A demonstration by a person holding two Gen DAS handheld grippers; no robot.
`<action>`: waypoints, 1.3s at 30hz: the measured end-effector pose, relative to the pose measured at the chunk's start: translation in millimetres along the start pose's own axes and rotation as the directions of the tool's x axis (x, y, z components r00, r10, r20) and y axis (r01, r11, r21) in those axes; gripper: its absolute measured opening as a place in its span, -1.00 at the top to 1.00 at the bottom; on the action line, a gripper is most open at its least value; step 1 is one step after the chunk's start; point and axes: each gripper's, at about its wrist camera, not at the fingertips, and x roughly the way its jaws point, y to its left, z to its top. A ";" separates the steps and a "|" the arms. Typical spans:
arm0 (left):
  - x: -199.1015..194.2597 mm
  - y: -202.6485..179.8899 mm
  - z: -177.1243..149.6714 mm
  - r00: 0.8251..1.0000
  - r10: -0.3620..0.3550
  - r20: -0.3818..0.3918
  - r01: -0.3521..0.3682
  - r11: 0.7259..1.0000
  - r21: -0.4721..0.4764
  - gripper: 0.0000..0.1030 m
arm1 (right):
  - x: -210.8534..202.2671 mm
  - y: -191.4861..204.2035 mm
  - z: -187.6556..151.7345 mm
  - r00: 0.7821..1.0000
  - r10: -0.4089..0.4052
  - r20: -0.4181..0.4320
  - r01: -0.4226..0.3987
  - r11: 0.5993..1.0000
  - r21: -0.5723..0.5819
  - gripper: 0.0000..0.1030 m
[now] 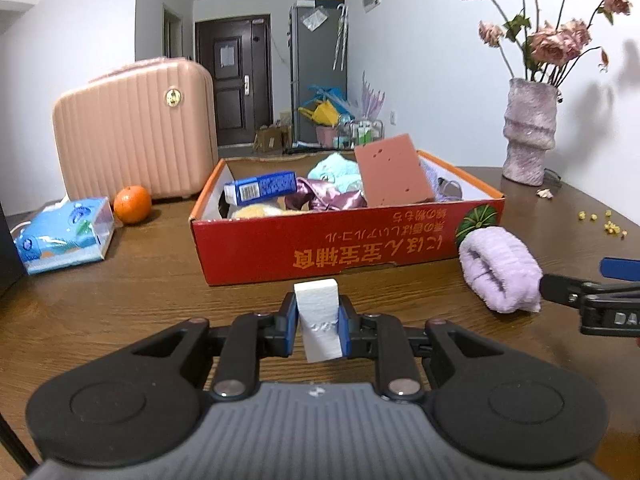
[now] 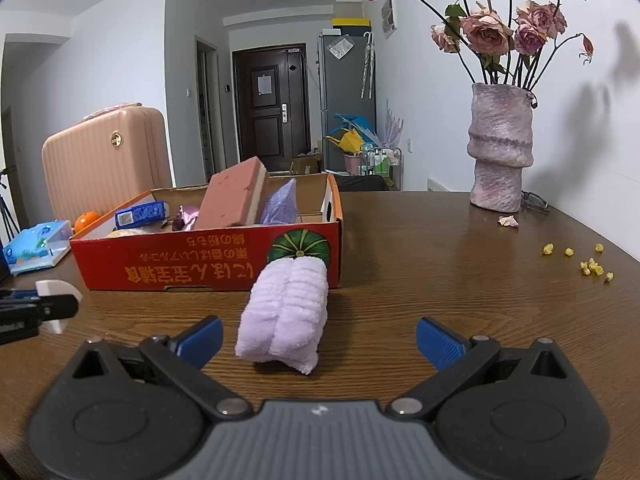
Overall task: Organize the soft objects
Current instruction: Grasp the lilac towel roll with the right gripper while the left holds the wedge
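Note:
My left gripper (image 1: 318,326) is shut on a white foam block (image 1: 318,320), lifted just above the wooden table in front of the red cardboard box (image 1: 332,242). The box holds a pink sponge (image 1: 390,174), a blue carton (image 1: 260,188), purple satin cloth (image 1: 328,196) and a teal plush (image 1: 334,168). A rolled lilac towel (image 2: 286,314) lies on the table against the box's front right corner. My right gripper (image 2: 320,340) stands open just short of the towel, its blue pads (image 2: 438,340) wide on either side. In the right wrist view the left gripper (image 2: 60,306) with the white block shows at the left edge.
A pink suitcase (image 1: 132,128), an orange (image 1: 132,204) and a blue tissue pack (image 1: 66,236) sit left of the box. A vase of dried roses (image 2: 500,148) stands at the back right, with small yellow bits (image 2: 588,264) scattered on the table (image 2: 440,280).

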 end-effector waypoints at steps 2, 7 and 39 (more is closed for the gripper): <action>-6.9 0.2 -1.5 1.000 -0.001 0.016 0.001 1.000 0.005 0.60 | 0.8 1.6 -0.4 1.000 0.000 -0.003 0.000 1.000 -0.006 -1.00; -15.9 3.9 -3.3 0.999 -0.005 0.036 0.005 1.000 -0.001 0.60 | 2.9 5.7 -1.3 1.000 -0.001 -0.010 0.001 1.000 -0.022 -1.00; -14.1 11.8 -3.1 1.000 -0.005 0.024 0.005 1.000 -0.027 0.60 | 82.7 34.0 17.4 0.991 -0.016 -0.131 0.004 0.996 -0.092 -0.50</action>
